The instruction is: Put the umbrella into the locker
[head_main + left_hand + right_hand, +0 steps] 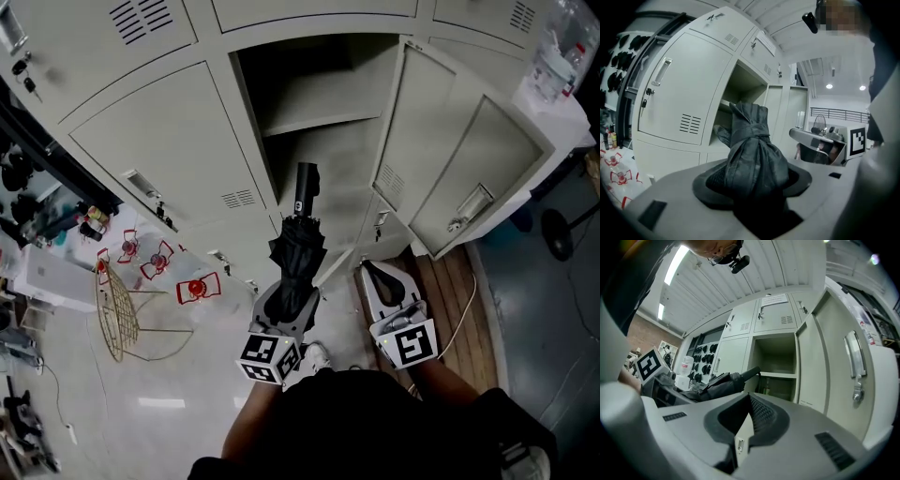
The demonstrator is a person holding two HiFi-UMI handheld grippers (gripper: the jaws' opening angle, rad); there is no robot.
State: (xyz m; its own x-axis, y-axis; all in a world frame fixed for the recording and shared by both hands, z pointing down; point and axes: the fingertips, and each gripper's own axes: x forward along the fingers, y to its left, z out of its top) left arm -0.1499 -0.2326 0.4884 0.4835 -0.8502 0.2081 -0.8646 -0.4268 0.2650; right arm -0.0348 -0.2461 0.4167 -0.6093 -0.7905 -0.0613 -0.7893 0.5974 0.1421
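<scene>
A folded black umbrella (297, 253) points handle-first (306, 187) at the open locker compartment (319, 122). My left gripper (286, 309) is shut on the umbrella's bunched fabric end, and the handle tip sits just in front of the opening. In the left gripper view the umbrella (752, 154) fills the space between the jaws of the left gripper (752, 180). My right gripper (380, 274) hangs beside it on the right, shut and holding nothing. The right gripper view shows the right gripper (750, 401) with its pads meeting, the umbrella (724, 380) to its left and the locker opening (776, 362) ahead.
The locker door (459, 159) stands swung open to the right. A shelf (319, 117) divides the compartment. Closed locker doors (159, 141) line the left. A gold wire basket (117, 314) and red-white items (197, 289) lie on the floor at left. A fan (562, 234) stands far right.
</scene>
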